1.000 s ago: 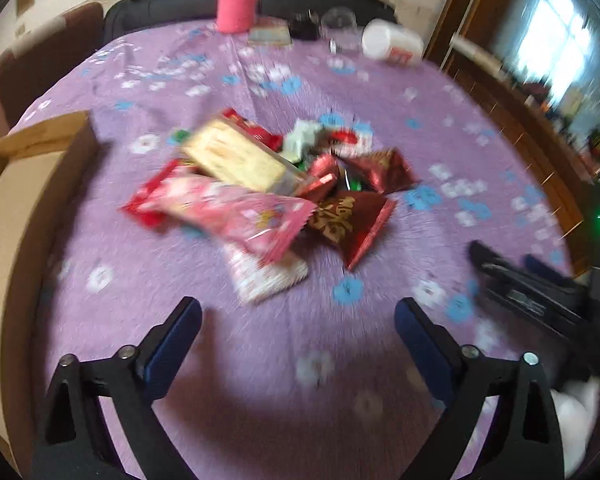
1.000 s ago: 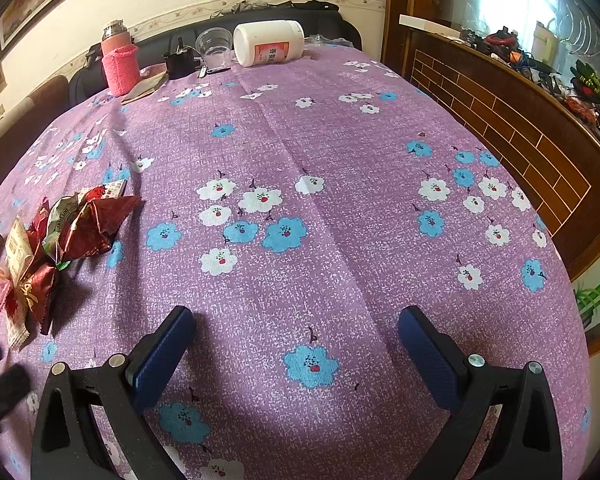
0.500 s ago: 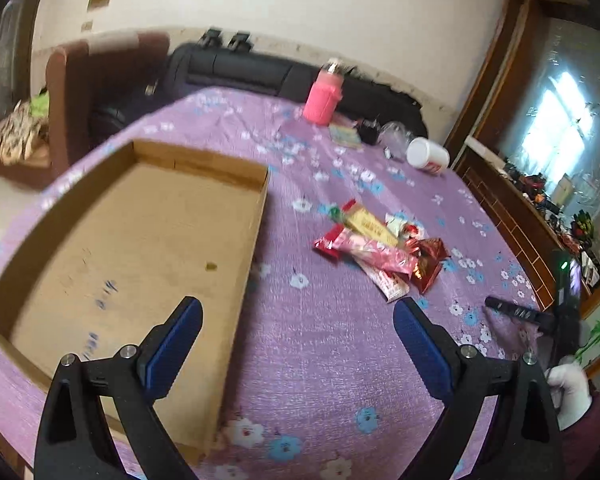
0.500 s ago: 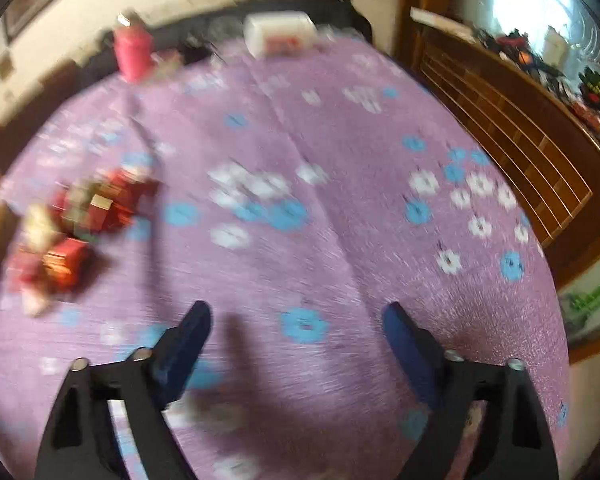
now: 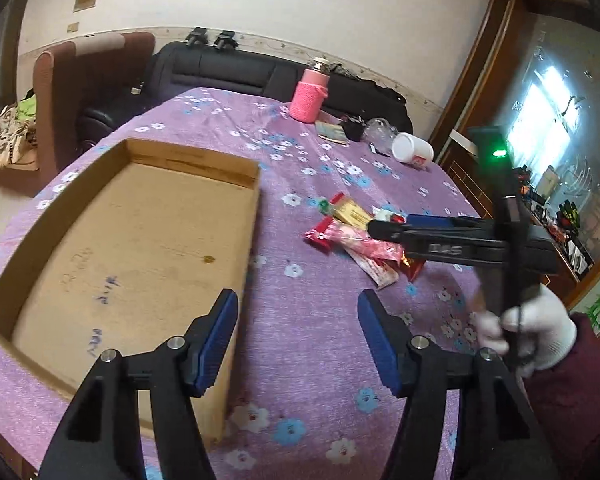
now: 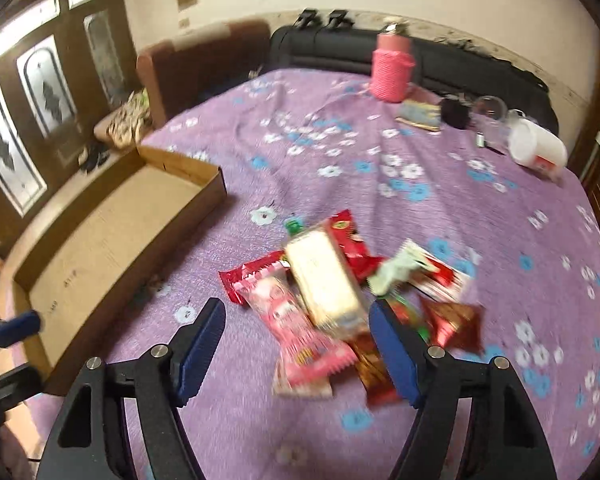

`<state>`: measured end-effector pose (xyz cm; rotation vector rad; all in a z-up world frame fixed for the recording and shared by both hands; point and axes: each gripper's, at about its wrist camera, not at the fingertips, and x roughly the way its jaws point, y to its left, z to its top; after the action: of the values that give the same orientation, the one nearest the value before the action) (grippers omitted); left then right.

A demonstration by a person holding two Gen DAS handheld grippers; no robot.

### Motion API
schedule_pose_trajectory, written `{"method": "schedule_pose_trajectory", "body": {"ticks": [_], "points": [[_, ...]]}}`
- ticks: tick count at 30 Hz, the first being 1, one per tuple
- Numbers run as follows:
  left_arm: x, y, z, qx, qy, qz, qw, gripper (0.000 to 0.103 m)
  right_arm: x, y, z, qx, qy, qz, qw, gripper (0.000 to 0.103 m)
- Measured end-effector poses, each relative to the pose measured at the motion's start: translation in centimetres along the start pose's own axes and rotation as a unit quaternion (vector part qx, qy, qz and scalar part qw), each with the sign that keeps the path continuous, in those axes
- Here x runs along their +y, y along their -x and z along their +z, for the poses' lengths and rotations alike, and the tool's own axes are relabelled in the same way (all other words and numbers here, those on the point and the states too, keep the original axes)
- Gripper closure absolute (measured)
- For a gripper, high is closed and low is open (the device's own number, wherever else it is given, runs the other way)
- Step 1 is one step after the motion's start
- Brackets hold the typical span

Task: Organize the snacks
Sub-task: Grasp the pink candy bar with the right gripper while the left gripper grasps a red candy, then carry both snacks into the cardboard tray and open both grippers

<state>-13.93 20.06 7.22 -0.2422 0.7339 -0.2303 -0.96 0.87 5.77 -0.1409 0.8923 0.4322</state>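
Observation:
A heap of snack packets [image 6: 340,292] lies on the purple flowered tablecloth: a pink wrapper [image 6: 300,332], a cream box [image 6: 324,280], and red and dark red packets. It also shows in the left wrist view [image 5: 356,236]. A shallow empty cardboard tray [image 5: 140,240] lies left of the heap and shows in the right wrist view [image 6: 112,236] too. My left gripper [image 5: 298,340] is open and empty, above the tray's right wall. My right gripper [image 6: 298,354] is open and empty, hovering just above the near side of the heap; in the left wrist view [image 5: 384,228] it reaches over the packets.
At the table's far end stand a pink bottle [image 6: 392,72], a small card packet [image 6: 418,116], a dark object, a glass [image 6: 488,116] and a tipped white jar [image 6: 540,152]. A black sofa and a brown armchair [image 5: 88,80] stand behind the table. A wooden cabinet is on the right.
My left gripper pulled back and turned left, bringing the tray into view. My right gripper swung left from bare cloth to over the snack heap. Both stayed open.

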Motion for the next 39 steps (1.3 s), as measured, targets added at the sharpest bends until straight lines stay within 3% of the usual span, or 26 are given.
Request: {"method": "schedule_pose_trajectory", "body": {"ticks": [1, 3, 4, 5, 9, 11, 14, 19, 21, 23, 24, 31, 32, 33, 39], "points": [[0.2, 0.1, -0.1, 0.000, 0.000, 0.002, 1.0000, 0.041, 0.4, -0.7, 0.1, 0.009, 0.006, 0.000, 1.000, 0.029], [0.5, 0.2, -0.2, 0.001, 0.001, 0.003, 1.0000, 0.041, 0.3, -2.1, 0.3, 0.024, 0.010, -0.001, 1.000, 0.049], [0.6, 0.2, -0.3, 0.001, 0.002, 0.003, 1.0000, 0.041, 0.5, -2.5, 0.2, 0.032, 0.010, -0.001, 0.999, 0.070], [0.6, 0.2, -0.3, 0.001, 0.004, 0.001, 1.0000, 0.041, 0.5, -2.7, -0.1, 0.044, 0.008, 0.000, 0.999, 0.075], [0.3, 0.1, -0.4, 0.002, 0.006, -0.006, 1.0000, 0.041, 0.7, -2.0, -0.8, 0.045, -0.017, 0.023, 0.999, 0.081], [0.1, 0.0, -0.4, 0.006, 0.005, -0.008, 0.9999, 0.041, 0.2, -0.9, -1.2, 0.037, -0.038, 0.042, 0.998, 0.092], [-0.5, -0.2, -0.5, 0.011, -0.001, -0.012, 0.9999, 0.041, -1.0, 1.2, -2.3, 0.025, -0.068, 0.062, 0.995, 0.093], [-2.1, -1.4, -0.6, 0.025, -0.021, -0.019, 0.9993, 0.041, -2.7, 2.9, -4.7, 0.032, -0.081, 0.062, 0.994, 0.091], [-2.6, -1.7, -0.7, 0.029, -0.022, -0.022, 0.9991, 0.041, -2.0, 2.7, -4.7, 0.027, -0.070, 0.056, 0.996, 0.079], [-2.9, -1.6, -0.7, 0.031, -0.022, -0.020, 0.9991, 0.041, -0.8, 2.2, -4.2, 0.017, -0.049, 0.056, 0.997, 0.051], [-3.0, -1.4, -0.7, 0.029, -0.022, -0.017, 0.9992, 0.041, -0.3, 1.9, -4.0, 0.012, -0.038, 0.052, 0.998, 0.049], [-2.2, 1.0, 0.6, 0.005, -0.026, 0.030, 0.9992, 0.041, 3.1, -2.8, -2.9, 0.019, 0.025, 0.026, 0.999, 0.051], [-2.1, 0.8, 1.0, 0.007, -0.024, 0.028, 0.9993, 0.041, 3.0, -3.1, -2.9, 0.021, 0.024, 0.026, 0.999, 0.071], [-2.1, 0.5, 1.5, 0.010, -0.023, 0.025, 0.9994, 0.041, 2.7, -3.7, -3.0, 0.028, 0.018, 0.032, 0.999, 0.078], [-4.4, -4.7, 4.8, 0.049, -0.086, 0.028, 0.9947, 0.041, 0.1, -1.9, -5.2, 0.010, -0.034, 0.084, 0.996, 0.079]]}}
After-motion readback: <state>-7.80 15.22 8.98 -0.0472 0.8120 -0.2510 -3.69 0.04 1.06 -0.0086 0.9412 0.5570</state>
